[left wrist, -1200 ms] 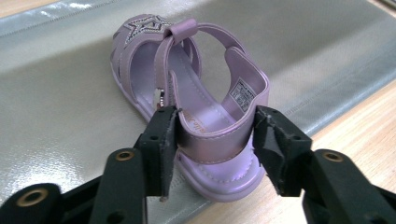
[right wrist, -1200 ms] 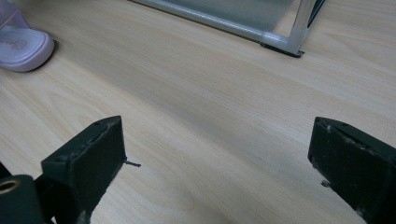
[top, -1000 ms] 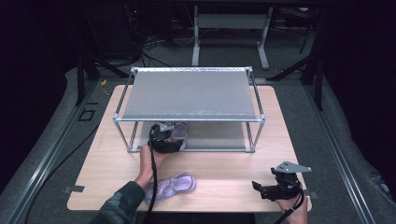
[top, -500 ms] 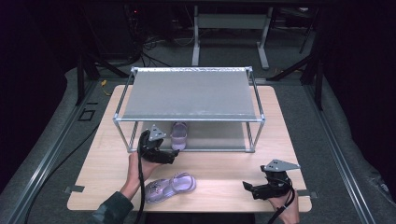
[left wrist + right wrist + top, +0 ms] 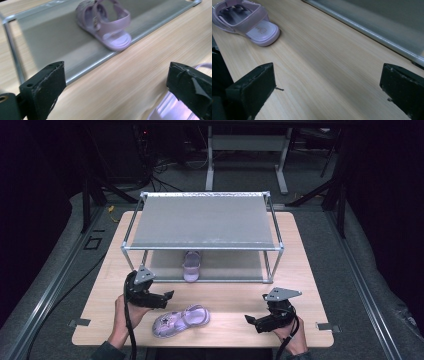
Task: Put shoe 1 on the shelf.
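One lilac sandal (image 5: 191, 266) (image 5: 105, 22) stands on the lower shelf (image 5: 225, 265) of a metal rack, its heel at the shelf's front rail. The other sandal (image 5: 181, 320) (image 5: 244, 20) lies on the wooden table in front of the rack. My left gripper (image 5: 167, 296) (image 5: 117, 85) hovers just left of that sandal, and its jaws have just been opening with nothing between them. My right gripper (image 5: 250, 320) (image 5: 329, 85) is at the front right and points left at the sandal on the table. Its jaws have also just been opening wider over bare wood.
The rack's grey top shelf (image 5: 202, 222) covers most of the lower one. Thin metal posts (image 5: 125, 256) stand at its corners. The table (image 5: 305, 270) has bare wood on both sides of the rack and ends close behind both hands.
My left gripper has let go of the sandal on the lower shelf and drawn back to the near left, jaws spread. The right gripper has slid a little leftward.
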Available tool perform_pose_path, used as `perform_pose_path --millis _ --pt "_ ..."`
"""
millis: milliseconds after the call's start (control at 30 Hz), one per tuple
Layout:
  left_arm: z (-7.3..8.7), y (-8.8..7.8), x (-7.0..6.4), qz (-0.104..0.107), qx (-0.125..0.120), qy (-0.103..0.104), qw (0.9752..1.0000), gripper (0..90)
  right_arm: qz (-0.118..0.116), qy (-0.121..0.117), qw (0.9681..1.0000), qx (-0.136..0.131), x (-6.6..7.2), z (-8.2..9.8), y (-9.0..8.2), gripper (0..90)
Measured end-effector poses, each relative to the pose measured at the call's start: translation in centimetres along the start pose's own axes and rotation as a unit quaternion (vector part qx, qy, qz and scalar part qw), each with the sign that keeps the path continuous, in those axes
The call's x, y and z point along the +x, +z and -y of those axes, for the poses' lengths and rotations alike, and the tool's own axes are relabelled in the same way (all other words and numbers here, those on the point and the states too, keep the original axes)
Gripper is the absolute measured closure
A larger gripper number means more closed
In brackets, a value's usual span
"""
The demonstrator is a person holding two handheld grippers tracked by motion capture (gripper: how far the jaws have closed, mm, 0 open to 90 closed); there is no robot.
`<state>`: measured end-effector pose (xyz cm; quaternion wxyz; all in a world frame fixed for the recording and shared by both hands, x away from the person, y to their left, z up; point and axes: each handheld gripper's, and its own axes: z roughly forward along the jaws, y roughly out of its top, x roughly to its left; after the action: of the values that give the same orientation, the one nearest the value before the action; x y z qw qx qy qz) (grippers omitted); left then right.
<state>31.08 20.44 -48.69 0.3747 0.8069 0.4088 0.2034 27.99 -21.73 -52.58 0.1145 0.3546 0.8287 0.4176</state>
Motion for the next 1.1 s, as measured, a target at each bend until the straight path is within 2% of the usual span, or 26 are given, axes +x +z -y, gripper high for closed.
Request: perform_pose_path --millis 100,133,233,400,467,500,633,733,867,900,933,1033,1100 --pt "1.1 -0.7 0.6 -0.011 -0.001 -0.010 0.9999 0.2 -0.006 -0.001 1.0000 -0.001 0.2 -0.3 0.5 0.0" --pt "1.5 -0.9 0.7 -0.012 0.003 -0.014 0.9998 0.1 -0.013 -0.007 0.9999 -0.001 0.4 -0.5 0.8 0.0" --pt "2.4 -1.5 0.9 -0.022 0.006 -0.015 0.9996 0.1 -0.014 -0.011 0.9998 0.001 0.6 -0.7 1.1 0.0" --pt "3.3 -2.9 1.5 -0.036 0.000 -0.023 0.9991 0.1 -0.026 -0.023 0.9994 -0.001 1.1 -1.4 1.9 0.0" --pt "3.7 -3.4 1.7 -0.040 -0.001 -0.029 0.9988 0.1 -0.022 -0.029 0.9993 0.006 1.4 -1.8 2.1 0.0" --pt "3.9 -3.6 1.8 -0.045 -0.002 -0.029 0.9986 0.1 -0.041 -0.031 0.9986 -0.004 1.5 -2.0 2.5 0.0" --pt "5.0 -4.6 2.3 -0.056 -0.002 -0.039 0.9977 0.1 -0.044 -0.042 0.9981 0.001 2.0 -2.5 3.1 0.0" --pt "6.0 -5.1 2.7 -0.061 -0.002 -0.054 0.9967 0.1 -0.059 -0.052 0.9968 0.008 2.7 -3.0 4.0 0.0" --pt "7.4 -5.8 3.3 -0.065 0.004 -0.071 0.9954 0.1 -0.064 -0.062 0.9959 0.013 3.1 -3.4 4.6 0.0" --pt "7.7 -5.9 3.4 -0.065 0.005 -0.074 0.9951 0.1 -0.074 -0.066 0.9950 0.011 3.3 -3.6 5.0 0.0" --pt "8.1 -6.1 3.5 -0.066 0.006 -0.077 0.9948 0.1 -0.074 -0.066 0.9950 0.011 3.3 -3.6 5.0 0.0" --pt "9.1 -6.4 3.9 -0.069 0.007 -0.089 0.9936 0.1 -0.096 -0.078 0.9922 0.013 3.8 -4.0 5.9 0.0" --pt "9.7 -6.6 4.2 -0.068 0.007 -0.096 0.9930 0.0 -0.101 -0.082 0.9914 0.013 4.0 -4.1 6.1 0.0"
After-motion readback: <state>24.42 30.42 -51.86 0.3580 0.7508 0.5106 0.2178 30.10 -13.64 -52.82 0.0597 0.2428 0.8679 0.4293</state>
